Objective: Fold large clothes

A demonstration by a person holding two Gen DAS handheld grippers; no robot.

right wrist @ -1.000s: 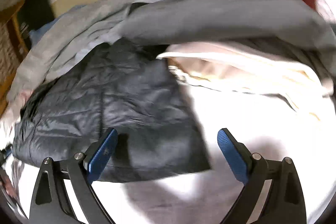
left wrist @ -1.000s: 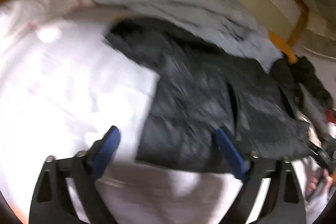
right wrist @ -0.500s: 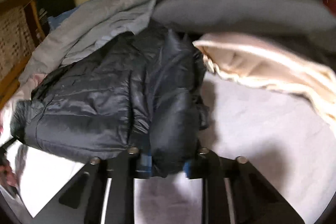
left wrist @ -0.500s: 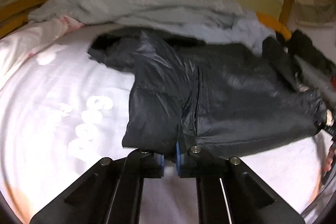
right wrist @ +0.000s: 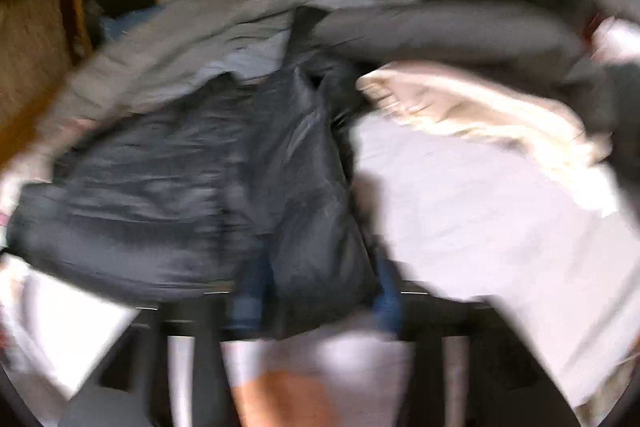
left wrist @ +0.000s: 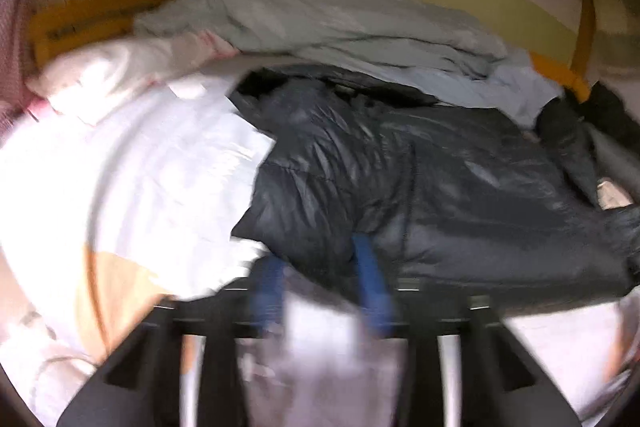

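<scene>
A dark quilted puffer jacket (left wrist: 460,195) lies on a white bedsheet (left wrist: 132,187). It also shows in the right wrist view (right wrist: 168,195). My left gripper (left wrist: 320,291) holds the jacket's near left hem between its blue pads; the jaws stand partly apart around the bunched fabric. My right gripper (right wrist: 320,291) grips the jacket's near right edge (right wrist: 316,247), fabric bulging between its pads. Both views are motion-blurred.
A grey-green garment (left wrist: 340,23) and a pale blue one (left wrist: 500,91) are piled behind the jacket. A cream garment (right wrist: 480,111) and a grey one (right wrist: 440,31) lie to the right. A wooden bed frame (left wrist: 584,27) and wall stand behind.
Both grippers went from open to shut on the jacket's near edge. They now lift and pull it, and the fabric bunches wider between the pads.
</scene>
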